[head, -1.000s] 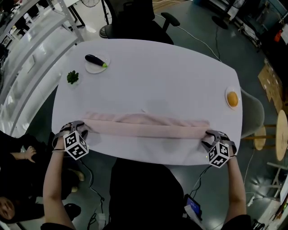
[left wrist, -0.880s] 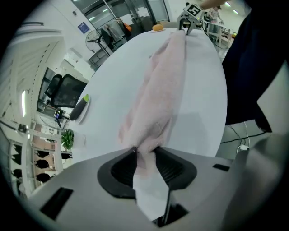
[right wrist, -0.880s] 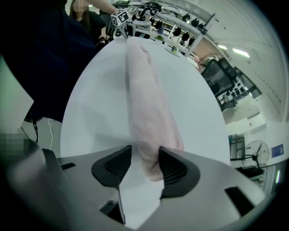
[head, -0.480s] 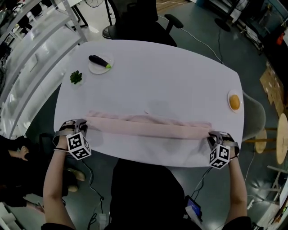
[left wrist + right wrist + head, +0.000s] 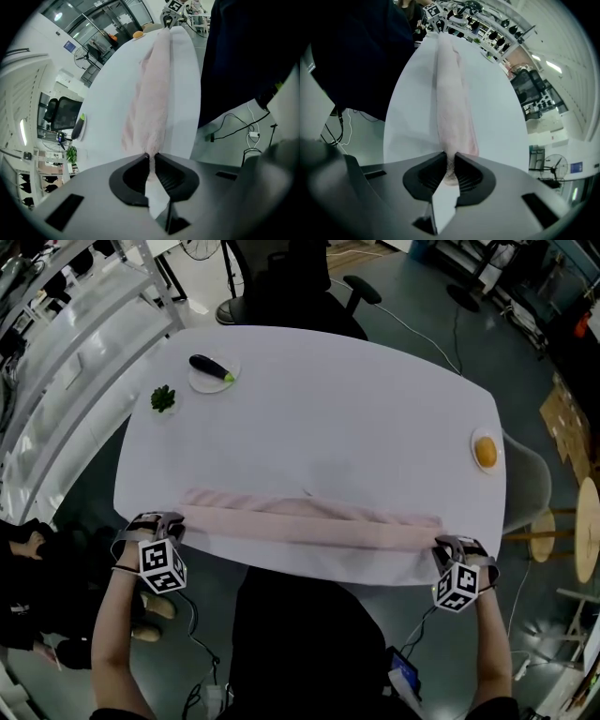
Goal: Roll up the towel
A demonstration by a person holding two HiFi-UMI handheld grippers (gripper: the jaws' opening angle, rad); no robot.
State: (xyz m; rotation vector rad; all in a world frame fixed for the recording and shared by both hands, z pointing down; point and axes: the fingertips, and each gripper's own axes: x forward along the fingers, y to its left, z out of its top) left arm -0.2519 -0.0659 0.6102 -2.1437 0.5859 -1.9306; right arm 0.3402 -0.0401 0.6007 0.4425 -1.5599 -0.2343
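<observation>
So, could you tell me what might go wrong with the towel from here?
The left gripper and right gripper have just closed on the towel ends; a thin end could slip out. Held only there, the middle may roll unevenly. The towel lies near the table edge and could slide off.

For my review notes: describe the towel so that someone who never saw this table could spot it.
On the white table, look along the edge nearest the person. The towel lies there as a long, narrow pale pink band spanning nearly the whole width, unlike the small eggplant and orange elsewhere on it.
</observation>
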